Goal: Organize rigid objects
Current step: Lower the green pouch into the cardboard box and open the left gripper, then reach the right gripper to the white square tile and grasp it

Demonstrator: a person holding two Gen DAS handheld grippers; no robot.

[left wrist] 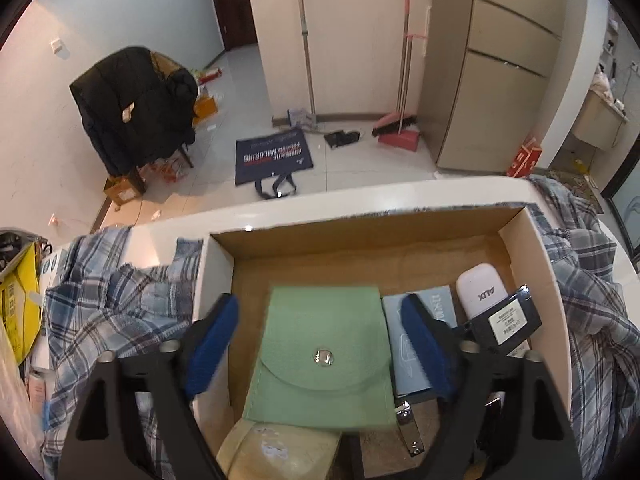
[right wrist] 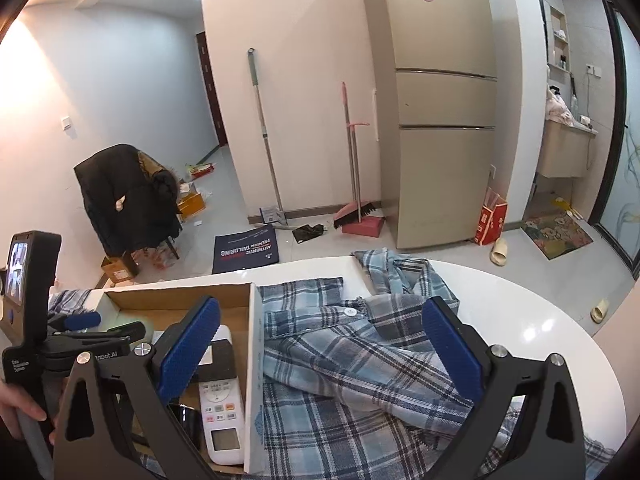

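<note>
An open cardboard box [left wrist: 532,280] sits on a white table and holds several items. A green snap pouch [left wrist: 320,352] lies flat in its middle. My left gripper [left wrist: 320,300] straddles the pouch, open, with a gap between each blue pad and the pouch edge. To the right lie a light blue booklet [left wrist: 440,300], a white device [left wrist: 480,292] and a black labelled box [left wrist: 508,320]. A metal nail clipper [left wrist: 408,424] shows below the pouch. In the right wrist view my right gripper [right wrist: 324,308] stands open over a plaid shirt [right wrist: 360,360], beside the box wall [right wrist: 252,360]. A white remote [right wrist: 222,412] lies inside.
The plaid shirt [left wrist: 120,312] is spread around the box on both sides. The table's rounded edge [right wrist: 560,320] curves off to the right. A yellow box [left wrist: 16,304] stands at the far left. A hand [right wrist: 16,408] grips the left tool's handle. A beige roll [left wrist: 280,452] lies in the box's near end.
</note>
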